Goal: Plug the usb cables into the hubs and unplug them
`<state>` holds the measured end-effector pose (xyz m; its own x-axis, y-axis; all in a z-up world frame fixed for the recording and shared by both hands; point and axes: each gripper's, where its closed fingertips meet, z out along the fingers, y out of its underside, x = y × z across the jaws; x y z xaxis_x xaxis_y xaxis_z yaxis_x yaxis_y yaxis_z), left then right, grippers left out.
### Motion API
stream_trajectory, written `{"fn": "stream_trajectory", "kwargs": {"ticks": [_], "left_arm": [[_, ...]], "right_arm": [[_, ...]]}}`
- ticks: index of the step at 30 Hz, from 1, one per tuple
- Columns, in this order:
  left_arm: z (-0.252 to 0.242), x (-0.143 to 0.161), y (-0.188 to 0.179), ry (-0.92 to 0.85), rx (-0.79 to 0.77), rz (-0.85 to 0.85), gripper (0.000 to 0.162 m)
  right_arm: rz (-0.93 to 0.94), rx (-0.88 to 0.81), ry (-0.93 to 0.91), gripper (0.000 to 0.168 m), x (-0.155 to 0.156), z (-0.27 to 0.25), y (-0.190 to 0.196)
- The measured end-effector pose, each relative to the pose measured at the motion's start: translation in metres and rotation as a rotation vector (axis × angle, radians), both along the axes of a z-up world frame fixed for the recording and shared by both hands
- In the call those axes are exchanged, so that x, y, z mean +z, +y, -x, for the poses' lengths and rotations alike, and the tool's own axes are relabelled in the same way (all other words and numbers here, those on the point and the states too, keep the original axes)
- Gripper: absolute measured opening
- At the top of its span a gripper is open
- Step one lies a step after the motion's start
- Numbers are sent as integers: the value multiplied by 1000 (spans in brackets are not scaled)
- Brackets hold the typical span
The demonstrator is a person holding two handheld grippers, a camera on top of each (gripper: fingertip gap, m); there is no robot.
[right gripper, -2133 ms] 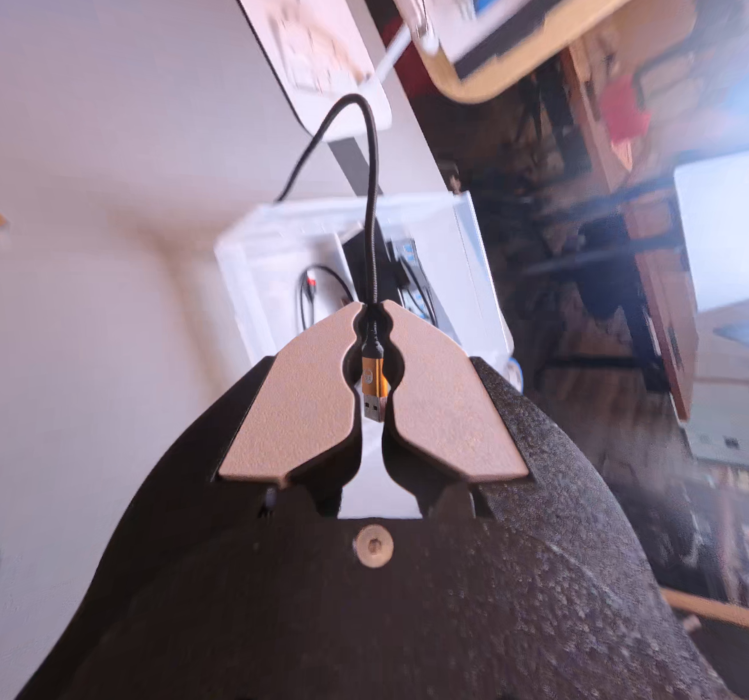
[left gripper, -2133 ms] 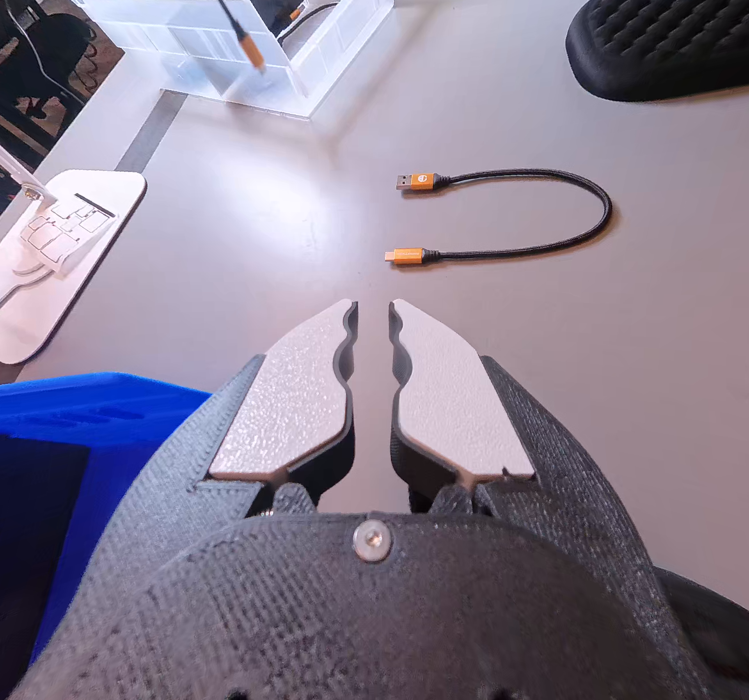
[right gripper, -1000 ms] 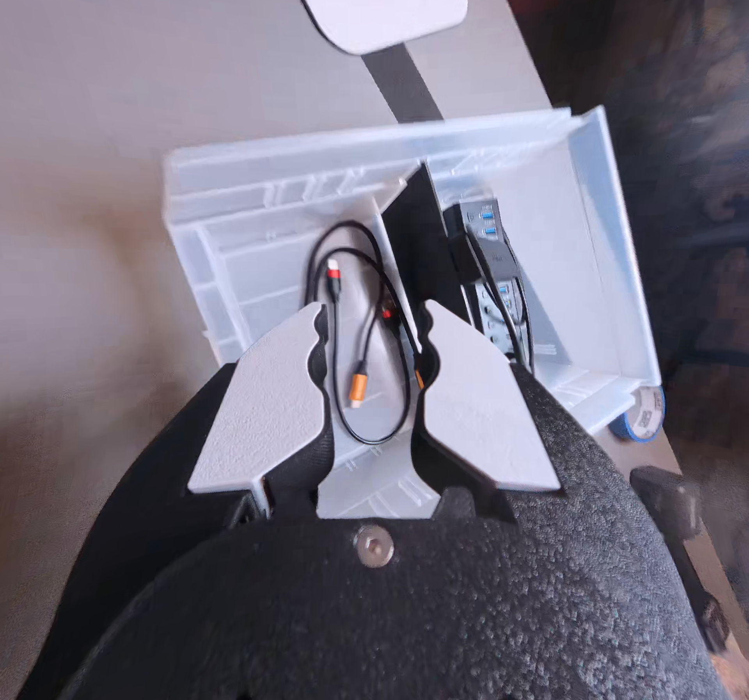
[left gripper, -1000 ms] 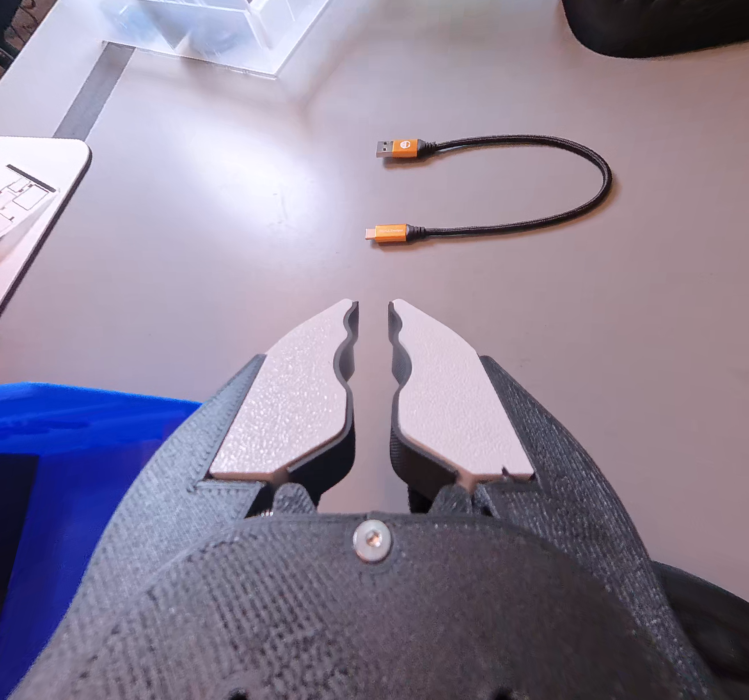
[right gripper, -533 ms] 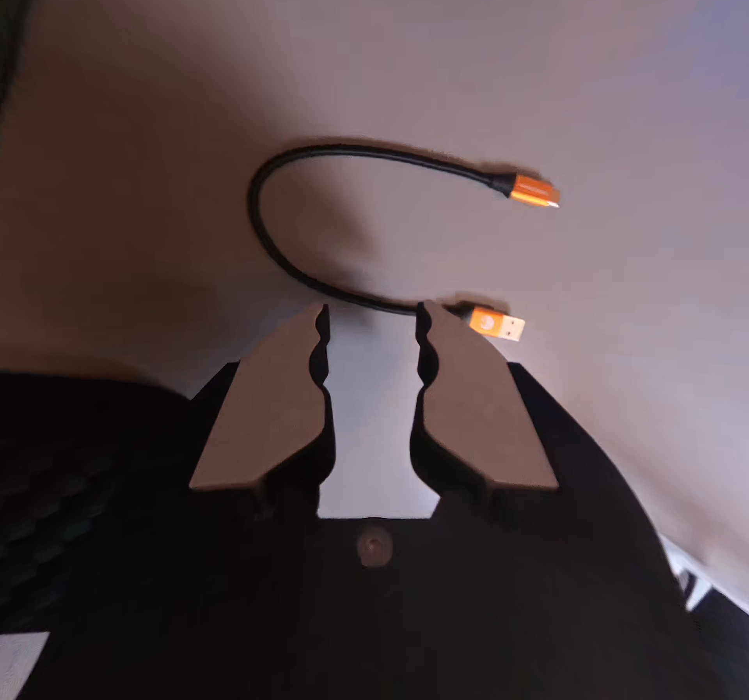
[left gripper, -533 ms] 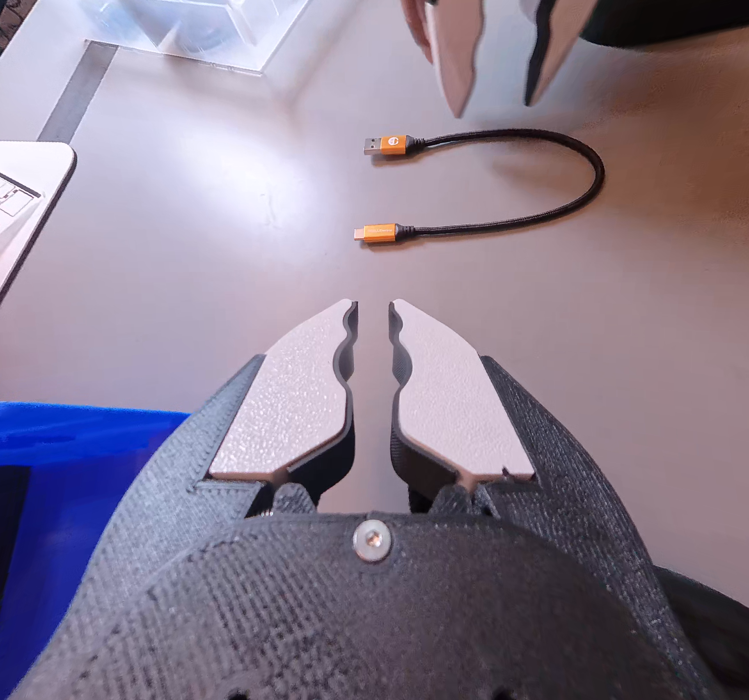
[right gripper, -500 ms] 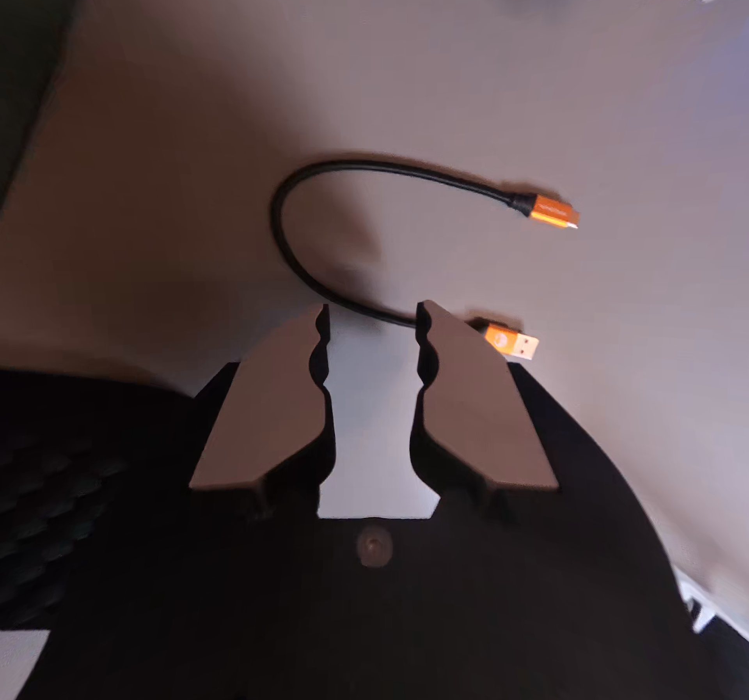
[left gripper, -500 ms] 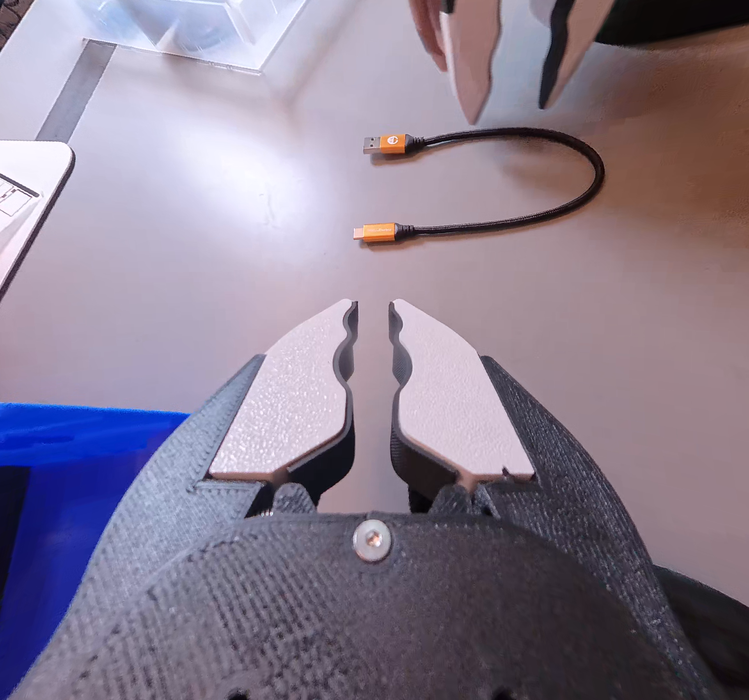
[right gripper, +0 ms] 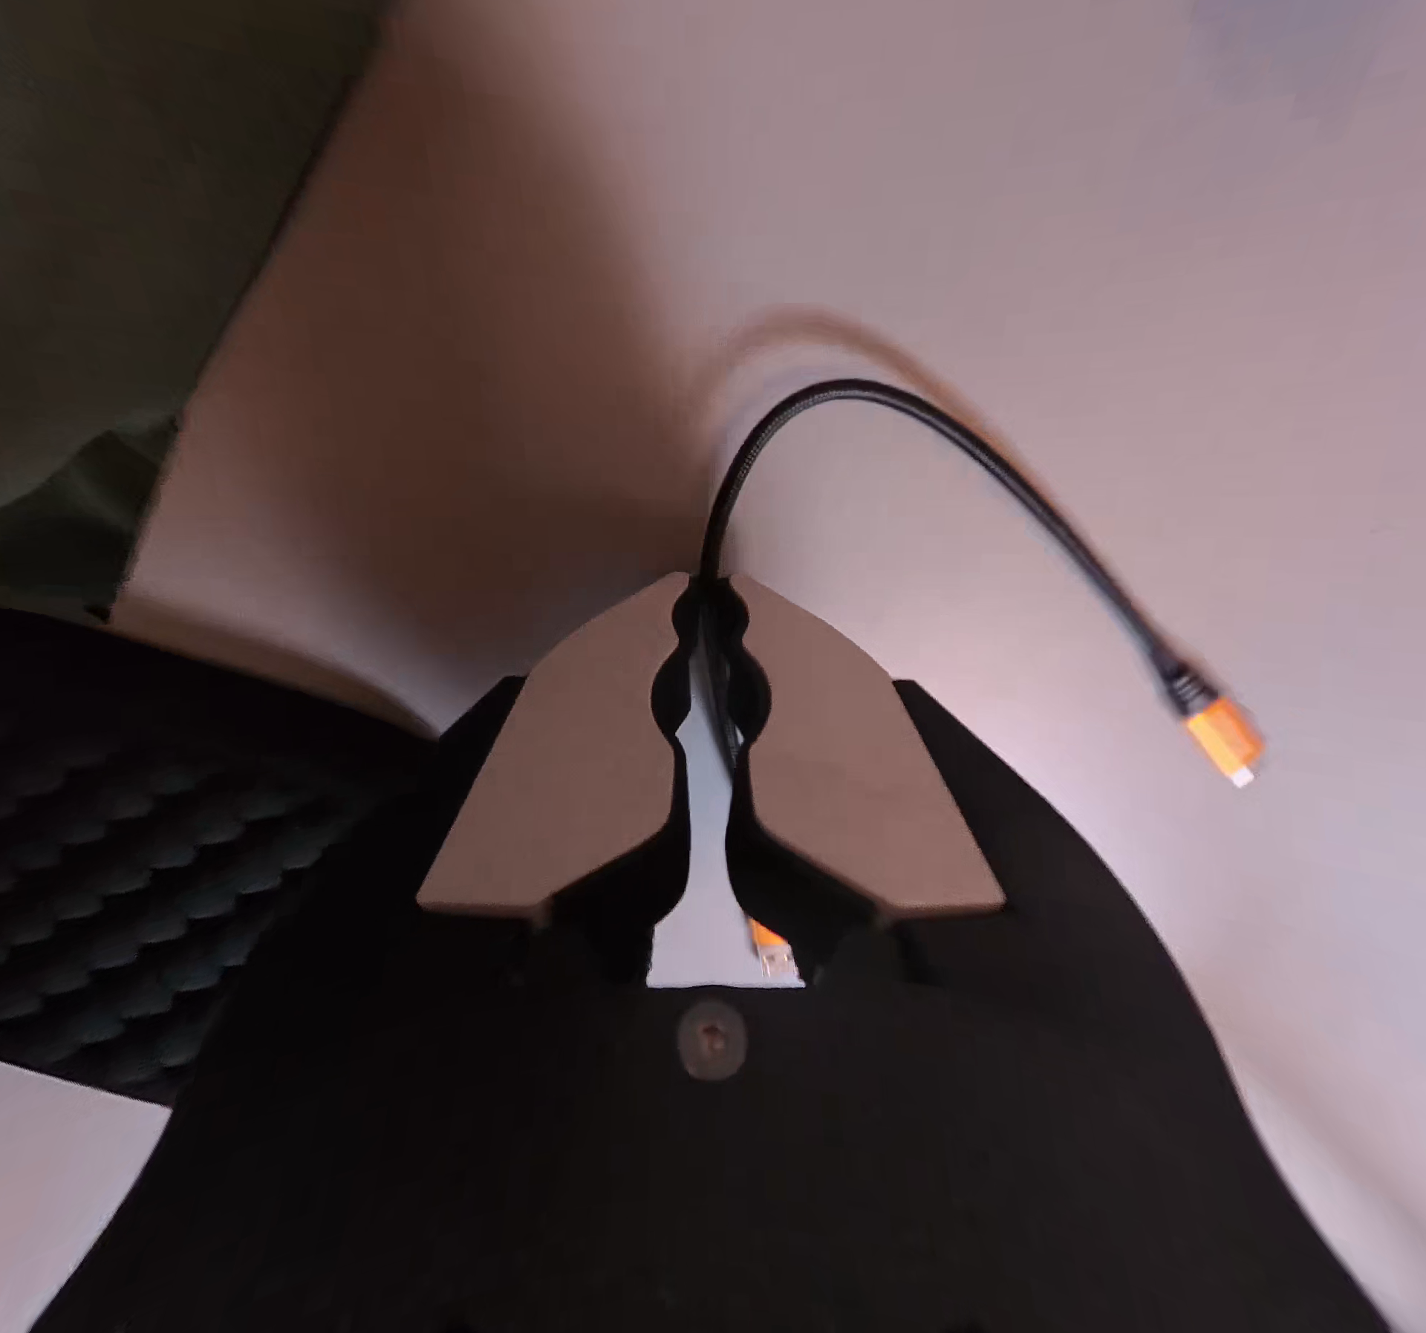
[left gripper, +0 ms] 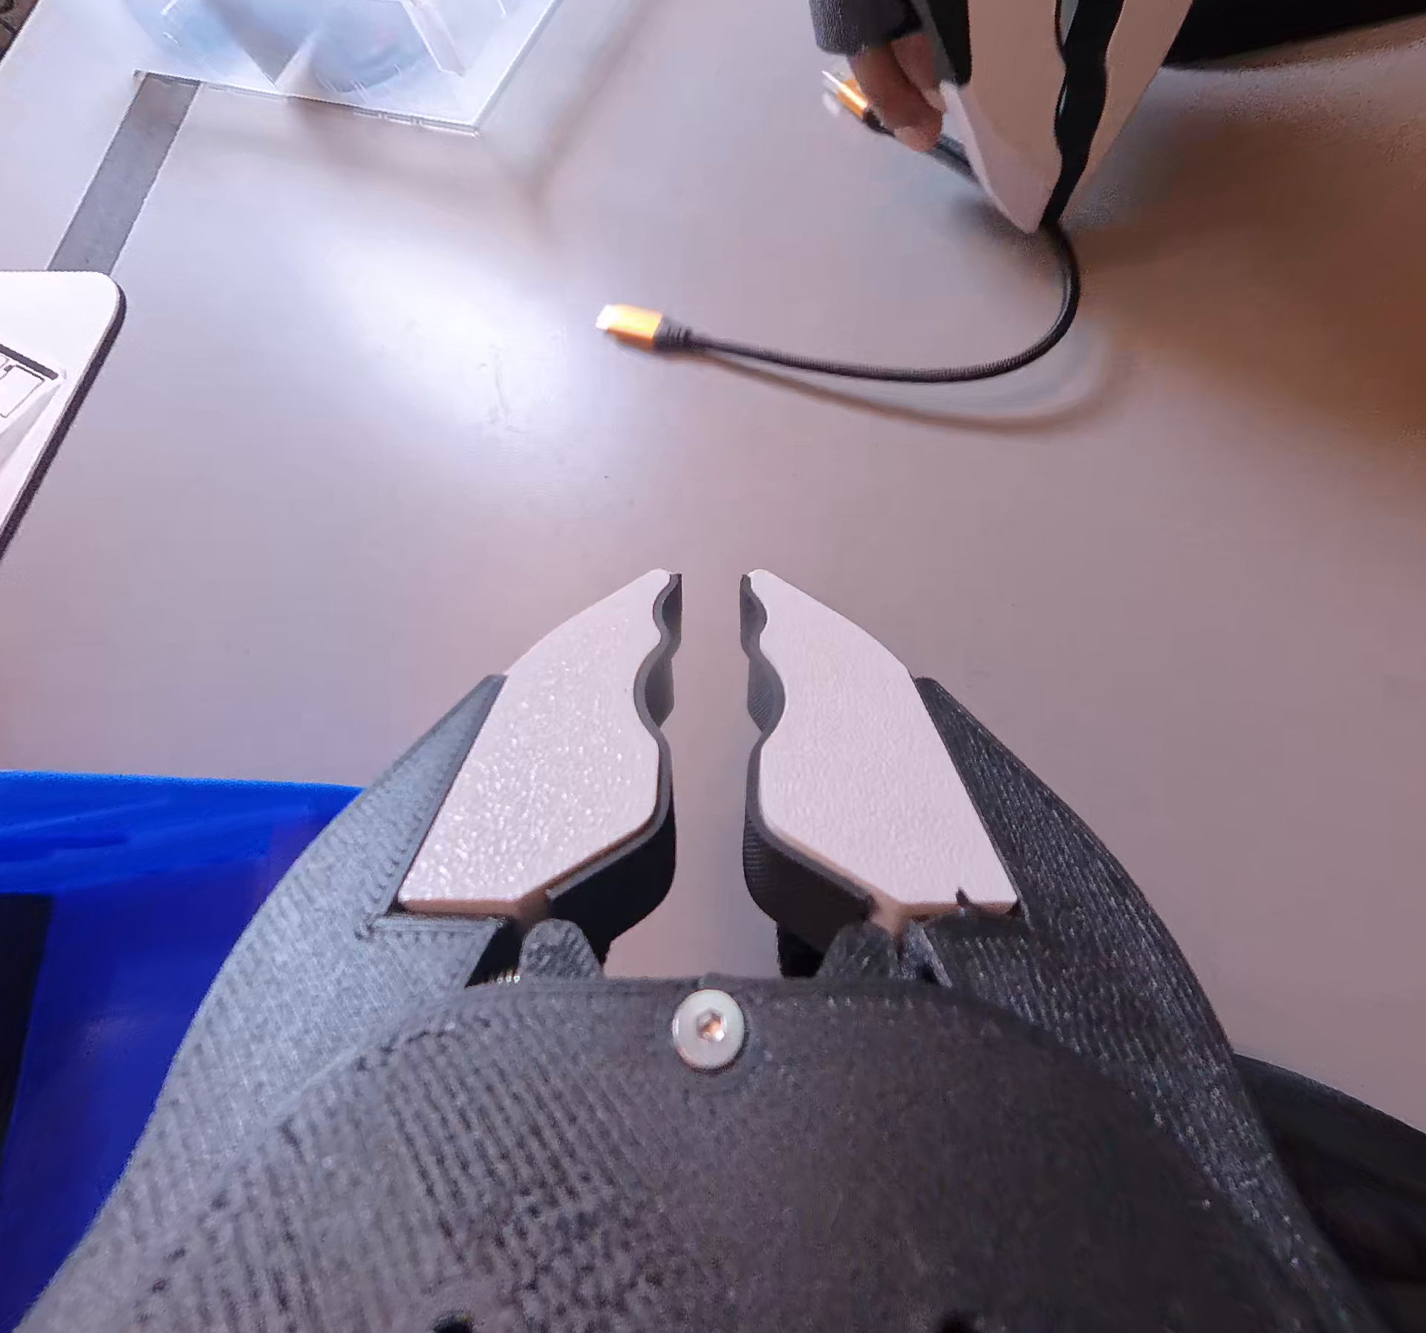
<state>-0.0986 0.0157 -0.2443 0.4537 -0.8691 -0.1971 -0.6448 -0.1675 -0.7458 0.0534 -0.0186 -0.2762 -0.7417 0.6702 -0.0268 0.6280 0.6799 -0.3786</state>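
Grey tabletop: right hand-held gripper pinches braided cable; left narrowly parted, seemingly empty.

The left gripper has pale grey, pebbled fingers with wavy black inner edges, set in a ribbed, dark printed body bearing one silver hex screw. The right gripper is built alike; the hand beside it wears a black fingerless glove.

- my right gripper hides most of the cable's big plug
- clear bin is cut off up top, contents too blurry to tell
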Motion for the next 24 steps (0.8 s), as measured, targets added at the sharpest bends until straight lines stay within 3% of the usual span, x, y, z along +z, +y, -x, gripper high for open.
{"fn": "stream_trajectory", "kwargs": {"ticks": [5,10,13,16,20,24], "left_arm": [[1,1,-1,-4,2,-5,14],[1,4,1,-11,9,-19,14],[2,10,3,-25,19,-41,14],[4,14,5,-39,30,-52,14],[4,13,6,-42,34,-50,14],[4,12,6,-38,37,-49,14]], "right_arm": [[118,-161,249,4,76,11,18],[45,-364,502,4,174,-6,89],[-62,-514,529,4,204,-32,145],[-97,-651,421,4,195,-59,191],[-162,-822,229,4,136,-81,253],[-374,-927,190,10,89,-87,311]]}}
